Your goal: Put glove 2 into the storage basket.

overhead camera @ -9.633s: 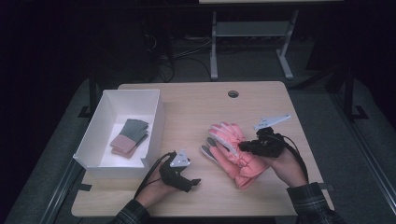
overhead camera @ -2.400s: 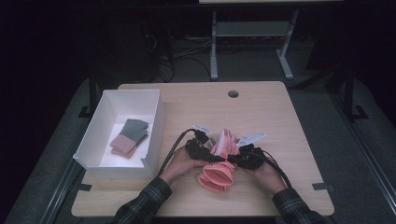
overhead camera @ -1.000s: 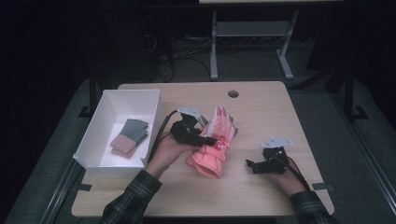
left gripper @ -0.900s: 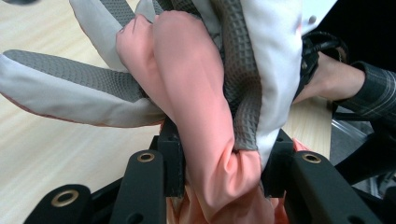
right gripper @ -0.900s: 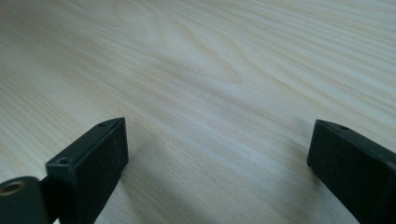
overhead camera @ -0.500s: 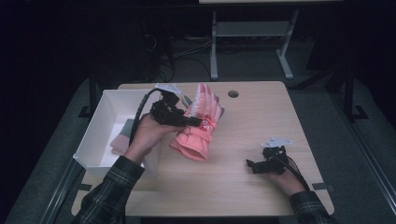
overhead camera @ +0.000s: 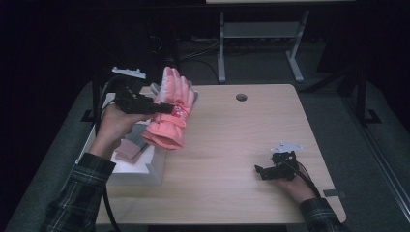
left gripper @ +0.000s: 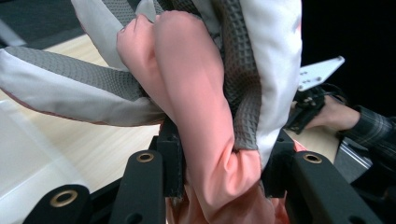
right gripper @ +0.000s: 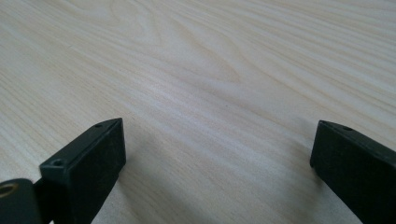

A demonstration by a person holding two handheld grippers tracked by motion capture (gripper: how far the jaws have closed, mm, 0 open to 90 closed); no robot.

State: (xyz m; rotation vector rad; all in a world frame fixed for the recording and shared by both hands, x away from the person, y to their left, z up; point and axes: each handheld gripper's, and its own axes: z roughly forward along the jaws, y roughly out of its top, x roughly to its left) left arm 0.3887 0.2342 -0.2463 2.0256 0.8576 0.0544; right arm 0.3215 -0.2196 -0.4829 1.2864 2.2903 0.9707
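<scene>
A pair of pink gloves [overhead camera: 171, 113] with grey and white palms hangs in the air over the right wall of the white box [overhead camera: 154, 164], cuffs down. My left gripper [overhead camera: 167, 108] is shut on them near the wrist. In the left gripper view the pink gloves [left gripper: 196, 102] bulge up between the two black jaws. My right gripper [overhead camera: 261, 170] rests low over the wooden table [overhead camera: 232, 145] at the front right, open, with nothing between its jaws; bare wood [right gripper: 210, 93] lies under it.
Folded cloths, one pinkish [overhead camera: 128, 149], lie inside the white box at the table's left edge. A round cable hole [overhead camera: 241, 97] sits at the table's far middle. A metal stand [overhead camera: 256, 34] is beyond the table.
My left gripper has lifted the gloves off the middle of the table and carried them left to the box. My right gripper let go and stays at the front right.
</scene>
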